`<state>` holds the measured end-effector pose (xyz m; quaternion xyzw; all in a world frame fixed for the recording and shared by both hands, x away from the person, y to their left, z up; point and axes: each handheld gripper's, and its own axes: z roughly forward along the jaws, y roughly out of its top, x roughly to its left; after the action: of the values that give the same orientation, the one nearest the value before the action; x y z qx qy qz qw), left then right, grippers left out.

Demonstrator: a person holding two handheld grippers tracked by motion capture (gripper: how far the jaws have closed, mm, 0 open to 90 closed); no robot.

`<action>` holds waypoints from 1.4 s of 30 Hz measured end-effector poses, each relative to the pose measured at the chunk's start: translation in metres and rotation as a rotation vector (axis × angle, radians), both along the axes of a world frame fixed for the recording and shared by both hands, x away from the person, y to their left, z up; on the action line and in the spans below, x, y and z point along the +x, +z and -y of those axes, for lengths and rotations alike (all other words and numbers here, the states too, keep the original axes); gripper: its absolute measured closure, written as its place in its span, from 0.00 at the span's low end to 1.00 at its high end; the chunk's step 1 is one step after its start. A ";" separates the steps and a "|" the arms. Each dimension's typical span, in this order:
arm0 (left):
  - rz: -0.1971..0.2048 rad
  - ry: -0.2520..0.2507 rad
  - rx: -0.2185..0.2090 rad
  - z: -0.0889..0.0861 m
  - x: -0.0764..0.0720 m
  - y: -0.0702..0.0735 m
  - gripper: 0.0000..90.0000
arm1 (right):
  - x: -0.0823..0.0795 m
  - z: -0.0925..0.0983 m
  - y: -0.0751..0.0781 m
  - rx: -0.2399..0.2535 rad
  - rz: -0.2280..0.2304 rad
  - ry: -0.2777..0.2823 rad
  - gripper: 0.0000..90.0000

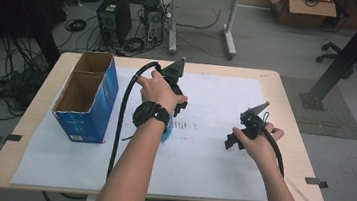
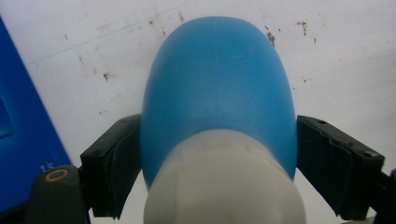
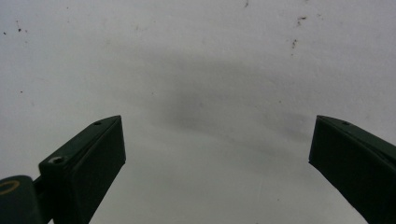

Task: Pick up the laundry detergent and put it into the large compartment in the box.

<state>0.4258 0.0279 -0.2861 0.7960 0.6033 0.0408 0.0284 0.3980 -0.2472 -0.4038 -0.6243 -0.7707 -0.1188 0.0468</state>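
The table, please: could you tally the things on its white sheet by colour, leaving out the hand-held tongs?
Blue, cardboard: 1, the open blue cardboard box.
Blue and white, plastic: 1, the rounded blue plastic bottle with a white cap.
Total: 2.

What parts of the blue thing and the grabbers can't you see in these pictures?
- Blue bottle: in the left gripper view its white cap is cut off by the bottom edge; in the high view the left hand and wrist hide nearly all of it.
- Left gripper: in the high view the hand covers its jaws.
- Blue box: its bottom inside is too dark to see, high view.
- Right gripper: its jaws are cut off by the bottom and right edges of its own view.
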 end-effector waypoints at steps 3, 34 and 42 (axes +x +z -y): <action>-0.001 0.000 0.000 0.000 0.000 0.000 0.24 | 0.000 0.000 0.001 -0.003 0.003 0.004 0.04; -0.006 0.000 0.026 0.001 0.003 0.000 0.38 | -0.002 0.001 -0.001 -0.003 0.003 0.007 0.04; -0.006 0.001 0.027 0.000 0.003 0.000 0.41 | -0.002 0.001 -0.002 -0.002 0.001 0.006 0.04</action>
<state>0.4288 0.0280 -0.2862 0.7961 0.6031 0.0466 0.0155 0.3959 -0.2487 -0.4054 -0.6221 -0.7726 -0.1179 0.0462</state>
